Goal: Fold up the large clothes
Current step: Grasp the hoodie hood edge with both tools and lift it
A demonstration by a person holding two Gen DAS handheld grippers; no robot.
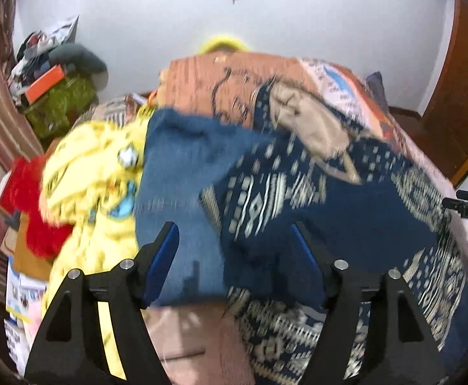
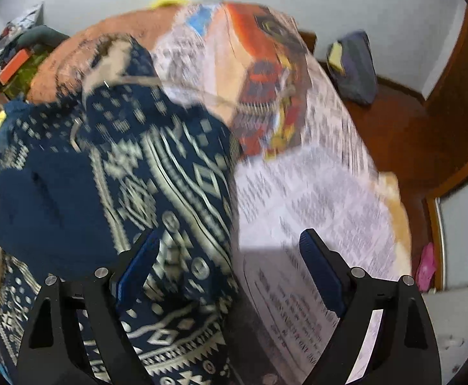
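A navy garment with a cream geometric print (image 1: pixel 346 199) lies crumpled across the printed bedsheet (image 2: pixel 314 199), its plain blue inside (image 1: pixel 182 166) turned up on the left. Only the left wrist view shows the yellow patterned clothing (image 1: pixel 86 173) and red cloth (image 1: pixel 28 199) beside it; only the right shows a dark cushion (image 2: pixel 352 67) against the wall. The left gripper (image 1: pixel 235 234) and the right gripper (image 2: pixel 229 243) both hover over the fabric, jaws spread wide, holding nothing.

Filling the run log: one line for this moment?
left gripper: open | right gripper: open | navy patterned garment: on bed, unfolded, ungrasped
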